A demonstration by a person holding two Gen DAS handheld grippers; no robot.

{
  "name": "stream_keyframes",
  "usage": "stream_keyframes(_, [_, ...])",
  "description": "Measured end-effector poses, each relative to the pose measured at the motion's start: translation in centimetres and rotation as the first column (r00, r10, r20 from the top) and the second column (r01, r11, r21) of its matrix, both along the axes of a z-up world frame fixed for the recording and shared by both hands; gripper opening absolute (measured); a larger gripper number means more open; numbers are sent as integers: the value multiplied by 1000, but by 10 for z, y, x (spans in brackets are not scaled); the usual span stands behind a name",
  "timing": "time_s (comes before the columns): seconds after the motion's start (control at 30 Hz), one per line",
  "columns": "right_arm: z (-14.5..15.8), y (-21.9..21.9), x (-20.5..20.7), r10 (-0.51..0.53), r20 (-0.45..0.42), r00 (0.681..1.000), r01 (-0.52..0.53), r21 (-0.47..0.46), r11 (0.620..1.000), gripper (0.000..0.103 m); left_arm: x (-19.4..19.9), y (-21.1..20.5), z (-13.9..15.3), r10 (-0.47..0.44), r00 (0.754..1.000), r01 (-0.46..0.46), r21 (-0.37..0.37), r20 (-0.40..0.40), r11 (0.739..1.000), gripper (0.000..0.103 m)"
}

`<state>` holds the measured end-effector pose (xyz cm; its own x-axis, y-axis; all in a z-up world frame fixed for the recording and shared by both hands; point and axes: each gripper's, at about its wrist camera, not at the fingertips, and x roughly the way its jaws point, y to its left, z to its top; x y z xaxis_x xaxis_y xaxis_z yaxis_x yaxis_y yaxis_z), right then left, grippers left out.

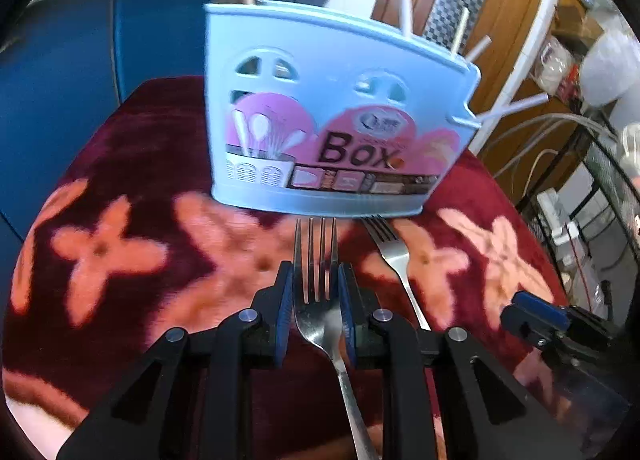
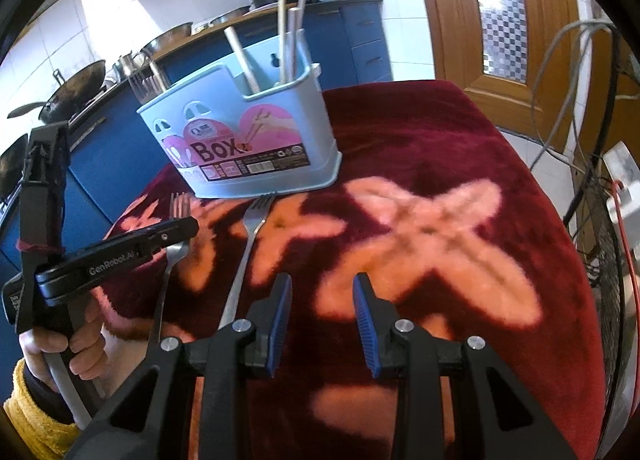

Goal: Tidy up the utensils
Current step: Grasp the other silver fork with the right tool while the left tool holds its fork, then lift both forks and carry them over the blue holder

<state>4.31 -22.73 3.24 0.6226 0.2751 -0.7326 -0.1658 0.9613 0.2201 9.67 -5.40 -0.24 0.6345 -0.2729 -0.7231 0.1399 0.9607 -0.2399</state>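
Note:
My left gripper [image 1: 314,272] is shut on a steel fork [image 1: 318,316], its blue pads pressing the sides of the fork's head. The tines point at the light-blue utensil box [image 1: 332,60] just ahead. In the right wrist view the left gripper [image 2: 182,228] and its fork [image 2: 170,260] are at the left, held by a person's hand [image 2: 60,356]. A second fork [image 2: 248,244] lies on the cloth in front of the box [image 2: 256,116], tines toward it. My right gripper [image 2: 322,280] hovers open over the cloth with nothing between its pads.
The table wears a dark-red cloth with pink flowers [image 2: 420,220]. Chopsticks [image 2: 286,40] stand in the box's right compartment and forks [image 2: 144,86] in its left one. A blue counter with pans [image 2: 76,88] is behind, and a wire rack with cables [image 2: 600,220] stands at the right edge.

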Motion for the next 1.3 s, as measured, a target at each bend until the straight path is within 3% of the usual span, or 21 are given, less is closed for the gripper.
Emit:
stream_keyframes(0.17, [1,17,20,61,-26,998,-61,12,998,35,-4,13,7,10,1000,-10,-3,24,1000,21])
stream_keyframes(0.27, [-3,26,37,91,-52,995,-90,21,996,35,-4,17,9,38,999,-40,53,34,998,21])
stream_keyframes(0.33, [-6,32,45,96,-67,993,-95,14,995,35,-1,23,7,75,997,-77,101,20,992,20])
stream_keyframes(0.43, [-11,42,60,102,-81,991,-103,-3,995,35,7,34,1,99,995,-96,96,-25,991,20])
stream_keyframes(0.6, [-18,52,74,111,-103,989,-113,-12,994,35,17,48,-13,87,992,-83,43,-97,996,19])
stream_keyframes(0.93, [-27,53,92,138,-128,982,-128,81,988,36,24,71,-20,41,990,-58,-124,-137,991,18])
stream_keyframes(1.1, [-31,43,100,125,-139,982,-99,177,979,26,20,77,-19,33,991,-52,-152,-129,987,17])
stream_keyframes(1.3, [-29,33,96,135,-128,983,-102,237,966,23,11,81,-13,23,994,-40,-162,-109,986,17])
